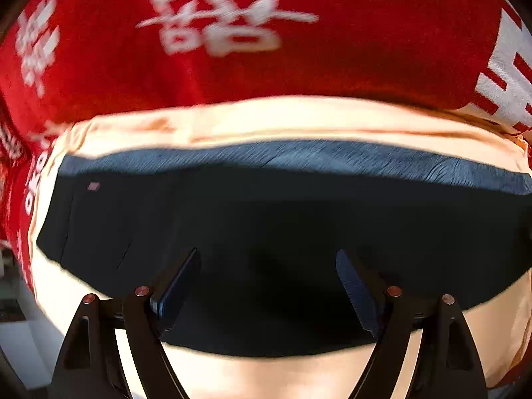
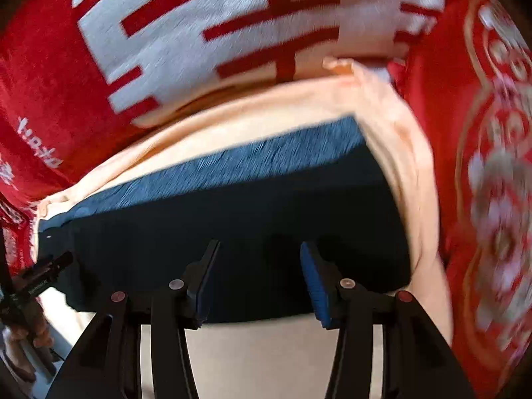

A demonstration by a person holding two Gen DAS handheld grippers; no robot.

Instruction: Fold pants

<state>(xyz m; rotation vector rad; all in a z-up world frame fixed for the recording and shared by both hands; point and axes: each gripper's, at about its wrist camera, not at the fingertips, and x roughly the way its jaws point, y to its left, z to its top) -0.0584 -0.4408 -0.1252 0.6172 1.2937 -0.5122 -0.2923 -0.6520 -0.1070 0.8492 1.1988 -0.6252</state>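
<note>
Folding step, judged: both grippers poised over the near edge of dark navy pants laid flat; to do it well, each should take the cloth at a matching point along that hem, pinch every layer, and carry the fold squarely toward the far, sunlit edge so the sides line up.

Left wrist view.
- Pants (image 1: 266,226): dark navy, flat, spanning the middle of the frame from left to right; far edge lit blue; small pale tag at middle left.
- Peach sheet (image 1: 266,119): under the pants, showing above and below them.
- Red blanket (image 1: 365,33): white characters, filling the top of the frame.
- Left gripper (image 1: 267,296): fingers (image 1: 179,282) spread wide, released, nothing between them; tips over the near part of the pants at lower centre; contact with the cloth cannot be told.

Right wrist view.
- Pants (image 2: 249,232): centre of frame, right corner toward upper right, sunlit band along the far edge.
- Peach sheet (image 2: 405,166): beneath, curling up at the right.
- Red blanket (image 2: 40,83): top and both sides.
- Right gripper (image 2: 259,286): fingers (image 2: 314,282) parted, blue pads showing, released, holding nothing; tips over the near hem; contact uncertain.
- Left gripper's body visible at lower left edge, small.
</note>
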